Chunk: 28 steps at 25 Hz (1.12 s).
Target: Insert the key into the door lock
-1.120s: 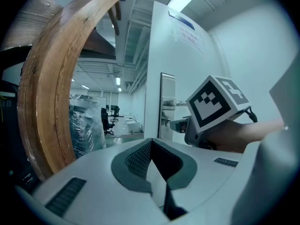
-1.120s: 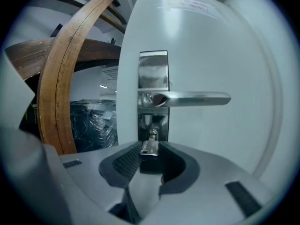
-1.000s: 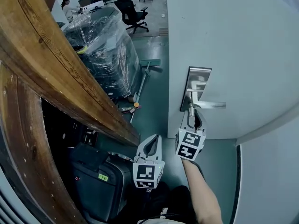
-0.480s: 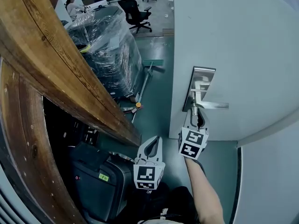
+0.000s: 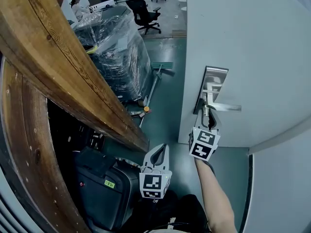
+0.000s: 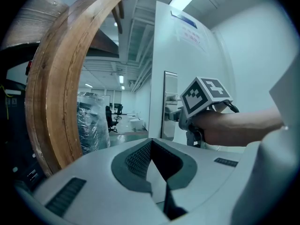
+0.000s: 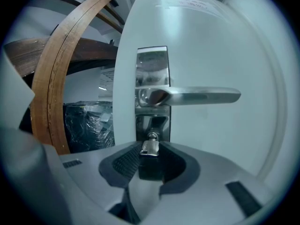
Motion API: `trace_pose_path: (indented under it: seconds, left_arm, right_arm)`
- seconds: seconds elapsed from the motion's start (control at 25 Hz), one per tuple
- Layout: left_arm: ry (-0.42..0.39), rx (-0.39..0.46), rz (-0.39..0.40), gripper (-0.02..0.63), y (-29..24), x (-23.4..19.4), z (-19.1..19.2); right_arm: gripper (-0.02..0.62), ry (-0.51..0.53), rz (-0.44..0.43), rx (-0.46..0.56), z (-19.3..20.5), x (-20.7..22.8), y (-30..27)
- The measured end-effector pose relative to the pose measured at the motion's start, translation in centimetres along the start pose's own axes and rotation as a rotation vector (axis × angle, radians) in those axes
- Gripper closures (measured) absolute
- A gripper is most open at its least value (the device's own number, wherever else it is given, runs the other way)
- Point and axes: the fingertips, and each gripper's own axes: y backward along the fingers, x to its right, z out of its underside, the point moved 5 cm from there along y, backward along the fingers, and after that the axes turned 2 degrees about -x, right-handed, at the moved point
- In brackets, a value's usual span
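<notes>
Head view: right claw at the lock plate, under the lever handle of the door; left claw lower, apart from it | Left gripper view: claw closed, empty | Right gripper view: claw grips the key, tip meeting the lock cylinder

Right gripper view: key shows only its head btwn the fingers. Its front end sits at the lock cylinder, and I can't tell if it's in. The lower end of the lock plate is hidden behind the fingers. Head view: key is too small to pick out ahead of the right gripper. Wooden arch is cut off top & bottom. Person far back is too small for detail. Left gripper view: the right gripper's fingers are hidden behind its marker cube & hand.
</notes>
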Motion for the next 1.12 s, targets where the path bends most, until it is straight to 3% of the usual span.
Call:
trace_pose_path:
  seconds: [0.28, 0.52, 0.88, 1.0, 1.12]
  left_arm:
    - [0.000, -0.005, 0.007, 0.604, 0.5, 0.6, -1.1]
    - [-0.001, -0.004, 0.023, 0.604, 1.9, 2.2, -3.7]
    - [-0.001, 0.024, 0.060, 0.604, 5.9, 6.7, -12.4]
    - [-0.002, 0.060, 0.071, 0.604, 8.0, 8.1, -15.5]
    - [-0.005, 0.107, 0.076, 0.604, 10.1, 9.4, -18.5]
  right_arm:
    - [0.479, -0.020, -0.090, 0.052, 0.4, -0.1, 2.2]
    - [0.479, -0.026, -0.168, 0.034, 0.7, 0.0, 8.4]
    - [0.484, 0.007, -0.224, 0.058, -6.5, 2.0, 19.5]
    - [0.579, -0.001, -0.204, 0.095, -9.2, 3.2, 23.2]
    - [0.588, -0.021, -0.207, 0.115, -11.7, 4.4, 26.4]
